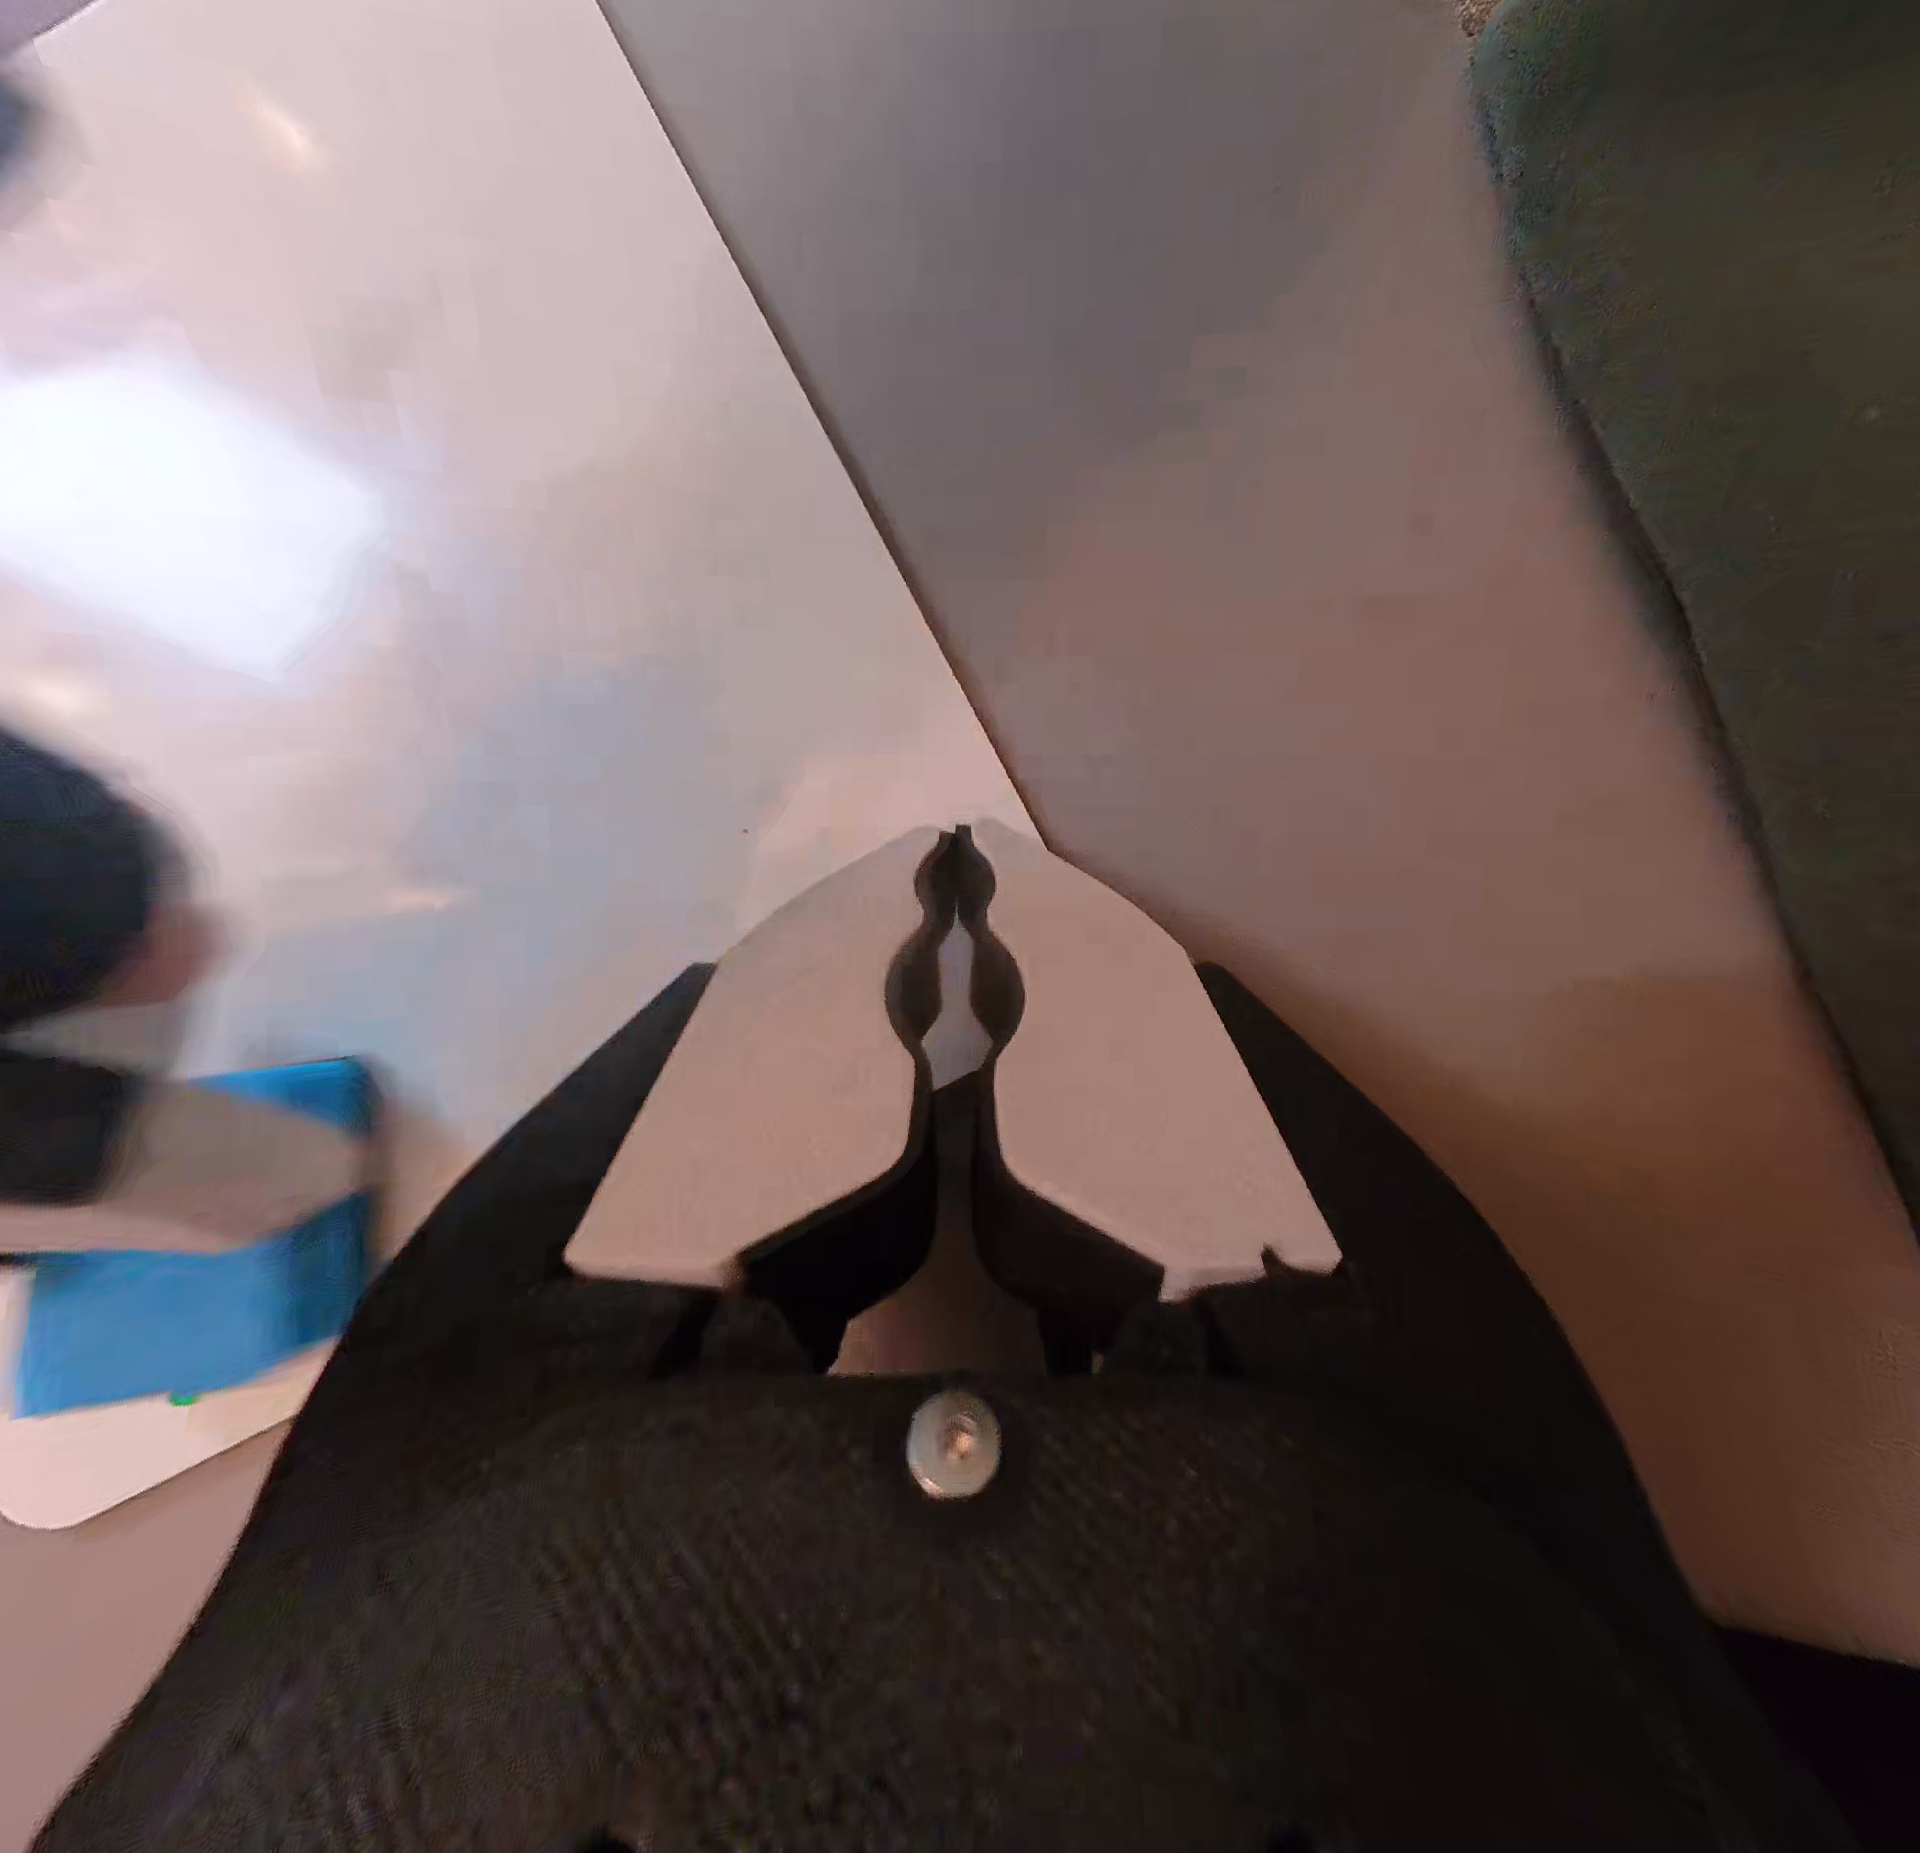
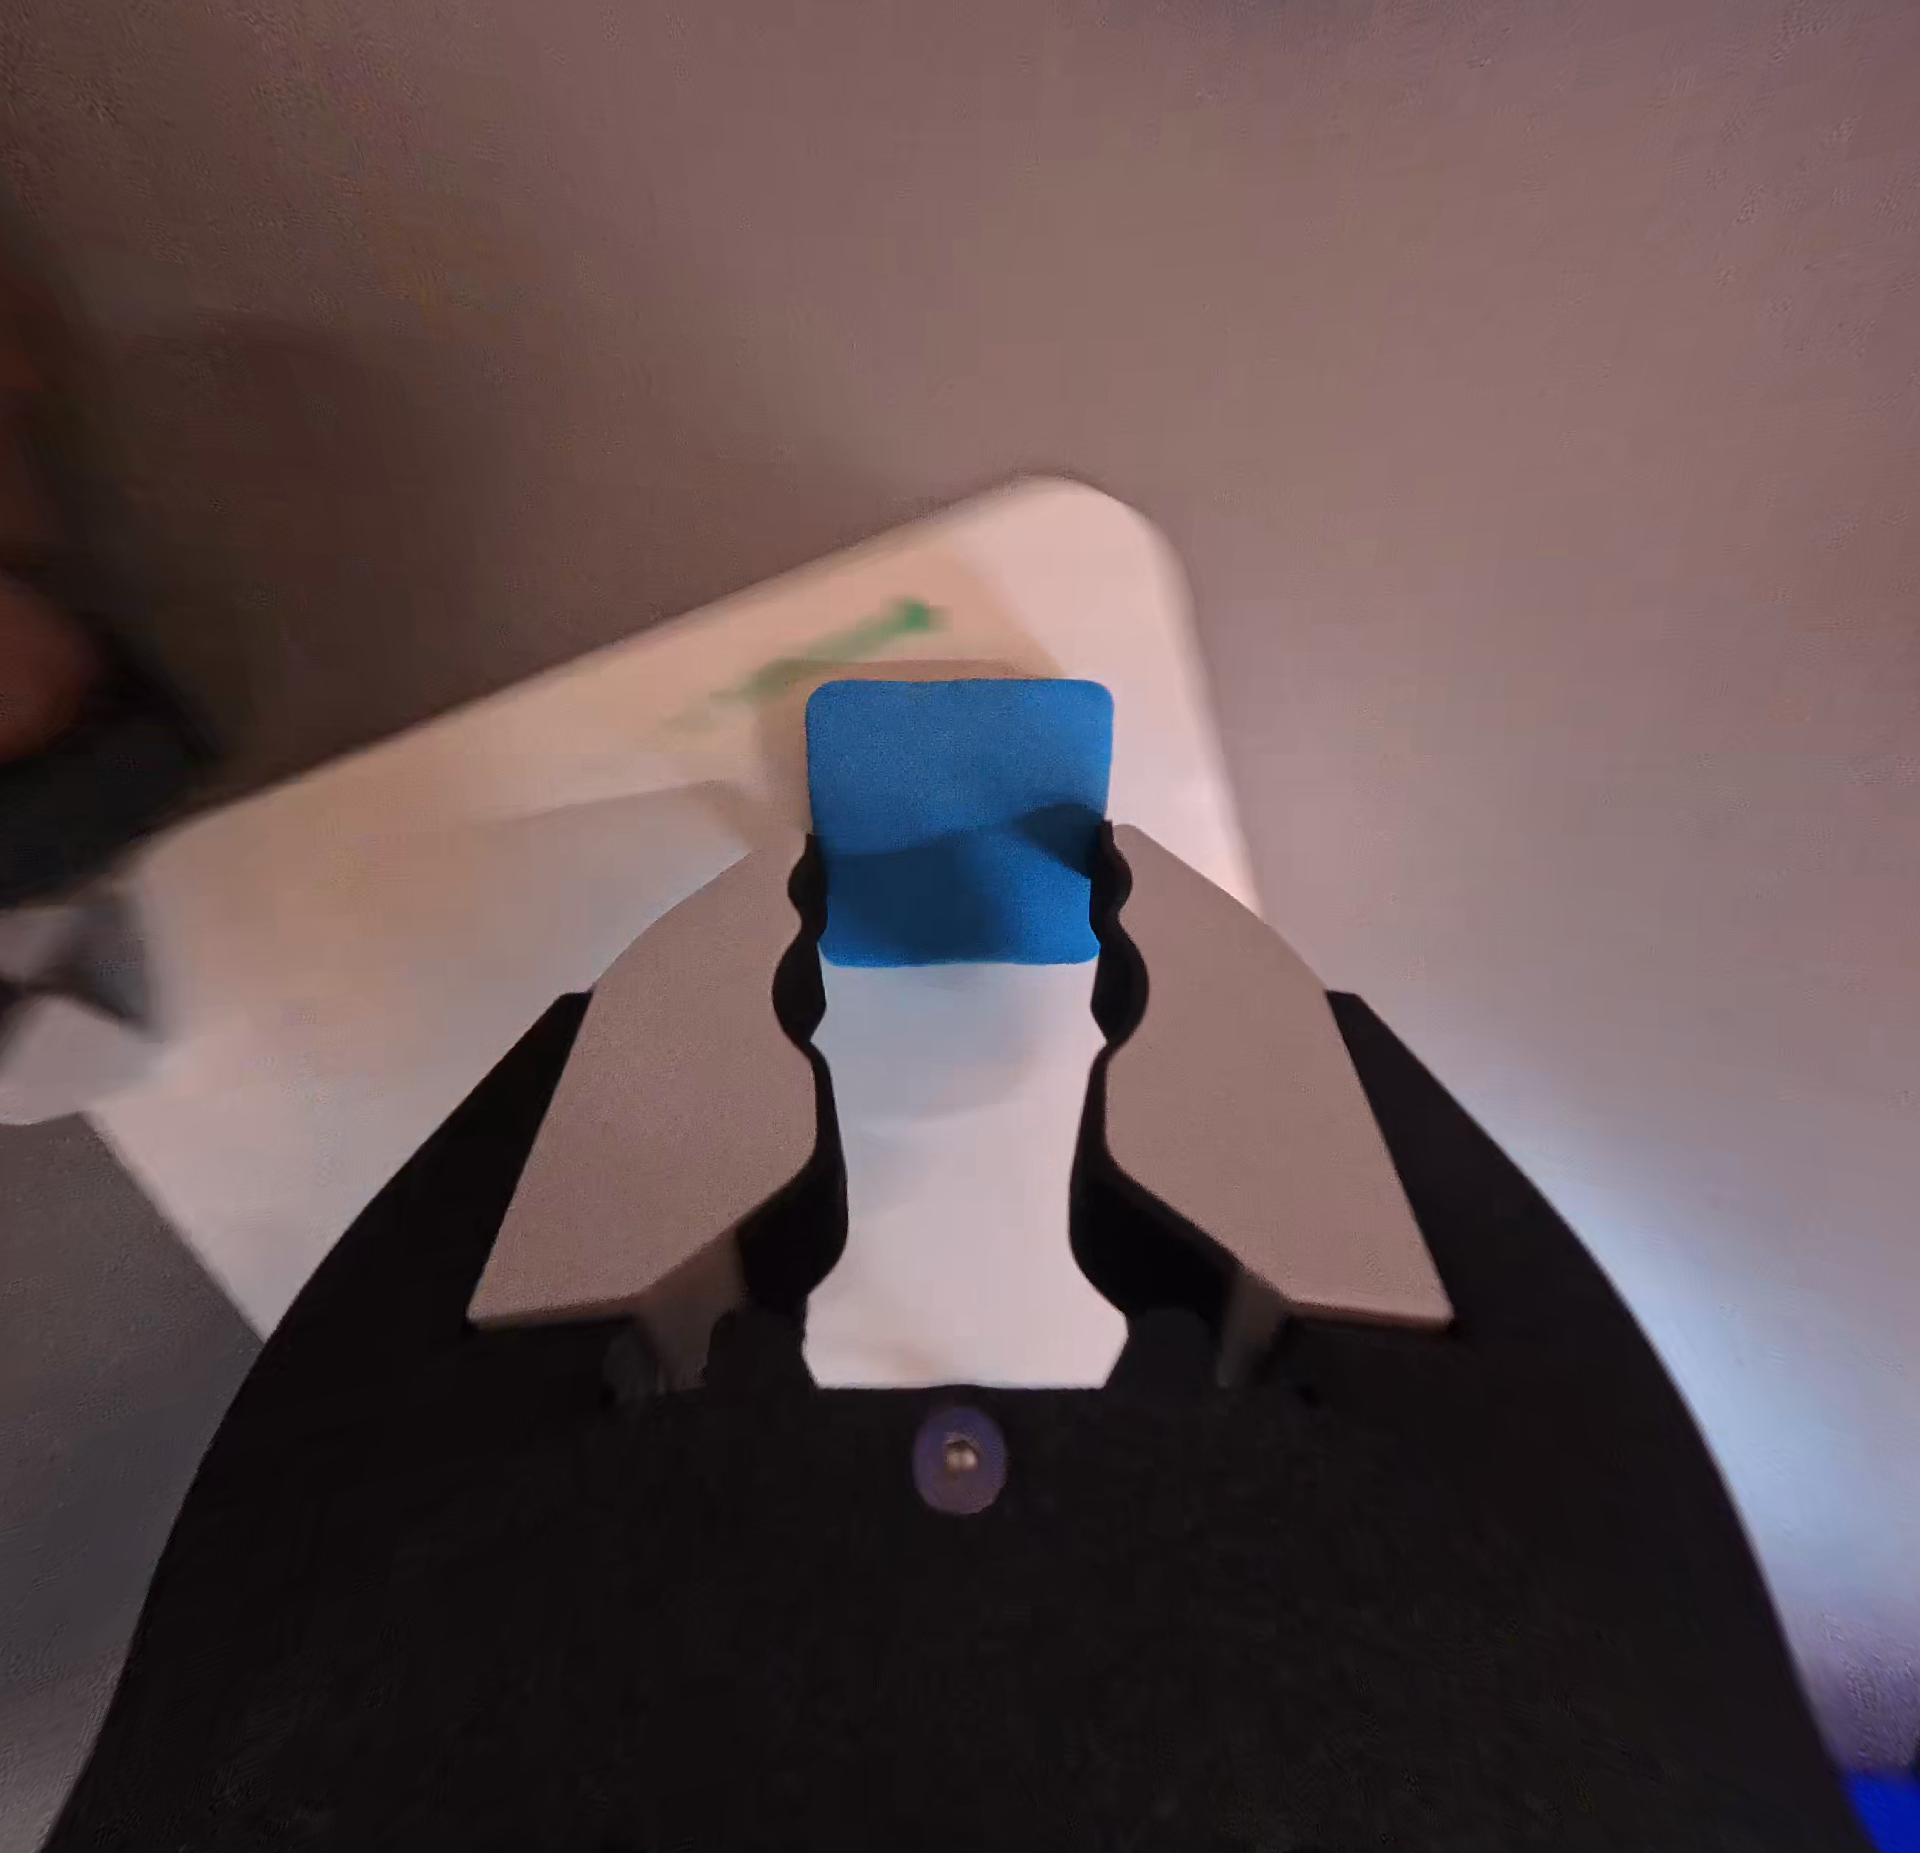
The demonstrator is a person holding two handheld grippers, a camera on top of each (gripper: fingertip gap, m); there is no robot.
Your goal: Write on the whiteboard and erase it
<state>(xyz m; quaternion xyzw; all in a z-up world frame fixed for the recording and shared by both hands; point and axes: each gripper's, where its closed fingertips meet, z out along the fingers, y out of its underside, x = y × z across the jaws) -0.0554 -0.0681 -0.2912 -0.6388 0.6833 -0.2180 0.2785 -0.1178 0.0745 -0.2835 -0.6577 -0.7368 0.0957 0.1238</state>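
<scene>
The right gripper [image 2: 956,847] pinches a blue eraser [image 2: 956,816] between its grey fingers [image 2: 1226,1055], the block pressed flat against a small white whiteboard [image 2: 436,930] with rounded corners. Just beyond the eraser's far edge, a smeared green mark [image 2: 831,650] streaks the board, which lies on a pale surface [image 2: 1455,453]. In the left wrist view, the left gripper [image 1: 961,842] holds its fingers [image 1: 821,1065] drawn together, tips touching and gripping nothing, poised over the edge of a large glossy white sheet [image 1: 468,453]. At lower left the eraser shows blurred, with the whiteboard's corner under it. A dark green upholstered form [image 1: 1745,349] stands at right.
</scene>
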